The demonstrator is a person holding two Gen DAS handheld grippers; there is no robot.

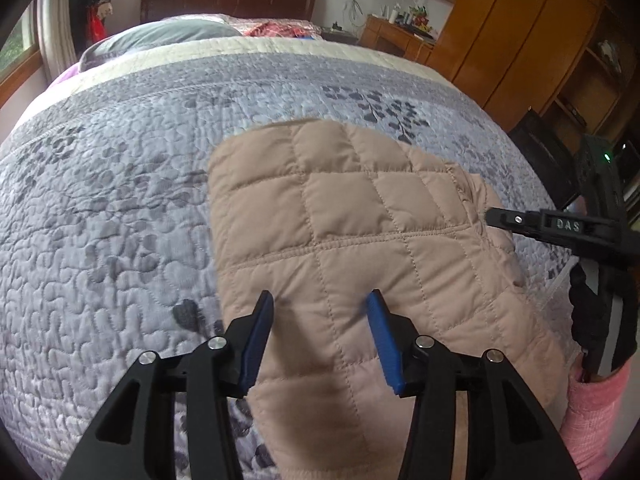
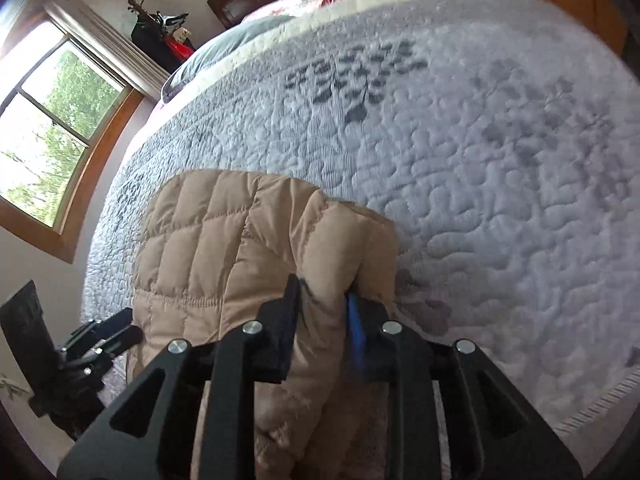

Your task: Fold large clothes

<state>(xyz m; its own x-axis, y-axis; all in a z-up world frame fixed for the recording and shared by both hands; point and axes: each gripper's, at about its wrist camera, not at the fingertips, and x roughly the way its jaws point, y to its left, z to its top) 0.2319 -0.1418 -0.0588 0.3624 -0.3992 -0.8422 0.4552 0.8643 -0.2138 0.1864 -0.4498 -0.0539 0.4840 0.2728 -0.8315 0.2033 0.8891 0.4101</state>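
A soft, puffy quilted jacket is pinched at its thick edge by the right gripper; the left gripper is held apart, empty.

Both wrist views angled down, close over jacket, shared bedspread

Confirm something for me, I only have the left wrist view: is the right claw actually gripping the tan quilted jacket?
Observer: Yes. In the right wrist view the right claw pinches a raised fold of the tan quilted jacket between its pads.
Operator: Which part of the jacket?
Observer: The bunched edge on the side facing the open bedspread.
Operator: Anything on the window side?
Observer: A window showing green trees, and the left claw sits low beside the jacket's other edge.
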